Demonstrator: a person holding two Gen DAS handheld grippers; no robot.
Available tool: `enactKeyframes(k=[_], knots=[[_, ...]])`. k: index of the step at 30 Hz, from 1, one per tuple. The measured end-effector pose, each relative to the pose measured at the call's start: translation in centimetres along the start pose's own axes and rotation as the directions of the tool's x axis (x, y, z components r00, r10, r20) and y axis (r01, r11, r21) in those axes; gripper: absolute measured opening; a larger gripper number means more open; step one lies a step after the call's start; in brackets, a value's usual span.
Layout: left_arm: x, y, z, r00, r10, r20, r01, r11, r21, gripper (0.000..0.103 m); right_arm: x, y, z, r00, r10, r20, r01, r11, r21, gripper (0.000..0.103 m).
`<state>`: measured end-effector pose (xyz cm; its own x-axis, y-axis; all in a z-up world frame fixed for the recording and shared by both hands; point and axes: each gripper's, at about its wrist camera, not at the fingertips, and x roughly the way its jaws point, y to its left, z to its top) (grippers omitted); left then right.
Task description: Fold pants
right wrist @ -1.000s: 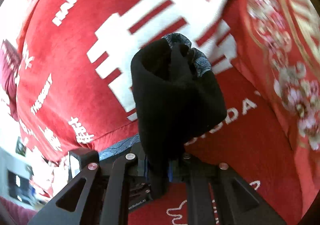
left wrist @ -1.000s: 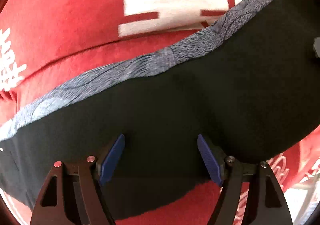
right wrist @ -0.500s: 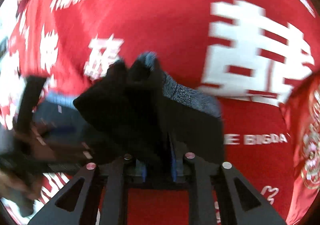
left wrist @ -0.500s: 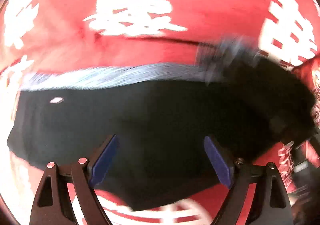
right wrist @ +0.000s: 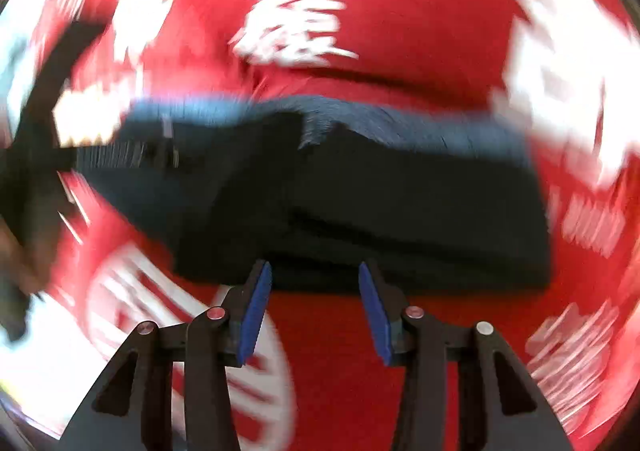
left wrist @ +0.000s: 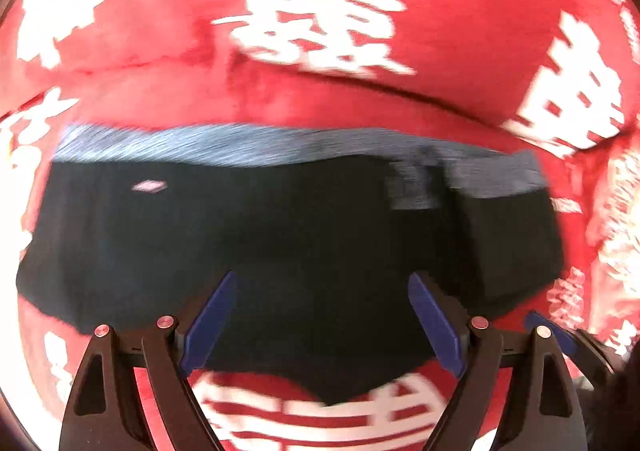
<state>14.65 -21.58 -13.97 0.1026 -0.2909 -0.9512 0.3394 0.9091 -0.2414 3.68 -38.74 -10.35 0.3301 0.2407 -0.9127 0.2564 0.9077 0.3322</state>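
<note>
The black pants [left wrist: 300, 235] with a grey-blue patterned waistband [left wrist: 224, 149] lie flat on the red cloth. Their right end is folded over the middle, making a thicker layer [right wrist: 400, 203]. My left gripper [left wrist: 324, 317] is open and empty, its blue pads over the pants' near edge. My right gripper [right wrist: 314, 309] is open and empty, just in front of the folded part's near edge. Both views are motion-blurred. The right gripper's fingertip [left wrist: 548, 329] shows at the lower right of the left wrist view.
A red cloth with large white characters [left wrist: 328, 27] covers the whole surface under and around the pants. The left gripper's dark arm [right wrist: 44, 123] crosses the left side of the right wrist view.
My right gripper carried the pants' end over to the left, laid it on the middle and opened, letting go. My left gripper stayed open, and its view shifted along the pants.
</note>
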Motion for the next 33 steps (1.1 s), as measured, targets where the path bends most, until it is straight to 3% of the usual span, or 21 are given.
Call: enactKeyframes(k=[2, 4, 6, 9, 11, 13, 15, 16, 17, 21, 25, 27, 28, 29, 30, 33], knots=[[0.6, -2.6, 0.7, 0.999, -0.035, -0.024, 0.036, 0.997, 0.062, 0.088, -0.2, -4.3, 0.2, 0.997, 0.073, 0.009, -0.073, 0.972, 0.222, 0.050], [1.4, -4.7, 1.2, 0.997, -0.055, -0.050, 0.060, 0.994, 0.096, 0.088, 0.1, -7.6, 0.3, 0.988, 0.148, 0.035, -0.151, 0.920, 0.362, 0.050], [2.1, -6.6, 1.5, 0.995, -0.083, -0.062, 0.090, 0.990, 0.112, 0.088, 0.3, -9.5, 0.1, 0.973, 0.219, 0.077, -0.230, 0.867, 0.441, 0.050], [3.7, -8.0, 2.0, 0.990, -0.102, -0.100, 0.111, 0.989, 0.096, 0.087, 1.0, -10.2, -0.3, 0.960, 0.264, 0.090, -0.273, 0.826, 0.492, 0.050], [5.1, -8.2, 2.0, 0.983, -0.114, -0.145, 0.124, 0.990, 0.061, 0.065, 2.0, -11.1, -0.5, 0.948, 0.301, 0.101, -0.306, 0.777, 0.550, 0.050], [6.2, -8.0, 2.0, 0.981, -0.101, -0.164, 0.111, 0.993, 0.048, 0.063, 2.6, -12.4, -0.5, 0.928, 0.344, 0.141, -0.356, 0.714, 0.603, 0.049], [5.8, -8.0, 1.8, 0.984, -0.102, -0.143, 0.111, 0.992, 0.060, 0.055, 3.0, -13.0, -0.6, 0.916, 0.363, 0.173, -0.384, 0.662, 0.644, 0.034], [5.6, -8.1, 1.8, 0.985, -0.097, -0.140, 0.107, 0.992, 0.069, 0.043, 3.1, -13.2, -0.6, 0.917, 0.359, 0.171, -0.377, 0.649, 0.660, 0.009], [5.2, -8.1, 1.8, 0.982, -0.118, -0.148, 0.129, 0.989, 0.070, 0.031, 3.1, -13.2, -0.6, 0.916, 0.363, 0.169, -0.379, 0.646, 0.663, 0.005], [3.3, -8.8, 0.8, 0.992, -0.069, -0.106, 0.083, 0.987, 0.138, 0.031, 1.0, -10.8, 1.0, 0.928, 0.348, 0.134, -0.363, 0.760, 0.539, 0.004], [4.3, -7.6, -1.3, 0.992, -0.047, -0.119, 0.059, 0.994, 0.097, 0.032, 2.1, -10.1, -0.1, 0.948, 0.317, 0.042, -0.293, 0.809, 0.509, 0.004], [3.9, -7.6, -1.8, 0.995, -0.050, -0.082, 0.058, 0.993, 0.099, 0.035, 3.0, -10.3, -1.0, 0.953, 0.303, 0.012, -0.265, 0.814, 0.518, 0.004], [3.7, -7.7, -1.9, 0.996, -0.038, -0.077, 0.046, 0.993, 0.108, 0.051, 3.1, -10.3, -1.3, 0.953, 0.303, 0.007, -0.263, 0.817, 0.514, 0.004], [3.5, -7.8, -1.9, 0.998, -0.012, -0.069, 0.020, 0.993, 0.115, 0.081, 3.1, -10.2, -1.3, 0.955, 0.298, -0.003, -0.258, 0.830, 0.494, 0.004], [3.1, -7.7, -1.9, 0.999, 0.014, -0.046, -0.009, 0.994, 0.107, 0.088, 2.9, -9.9, -1.1, 0.956, 0.292, -0.027, -0.246, 0.850, 0.466, 0.005], [2.1, -7.3, -1.2, 1.000, -0.003, -0.025, 0.005, 0.996, 0.085, 0.088, 2.9, -8.8, -0.9, 0.950, 0.279, -0.142, -0.207, 0.901, 0.382, 0.010]])
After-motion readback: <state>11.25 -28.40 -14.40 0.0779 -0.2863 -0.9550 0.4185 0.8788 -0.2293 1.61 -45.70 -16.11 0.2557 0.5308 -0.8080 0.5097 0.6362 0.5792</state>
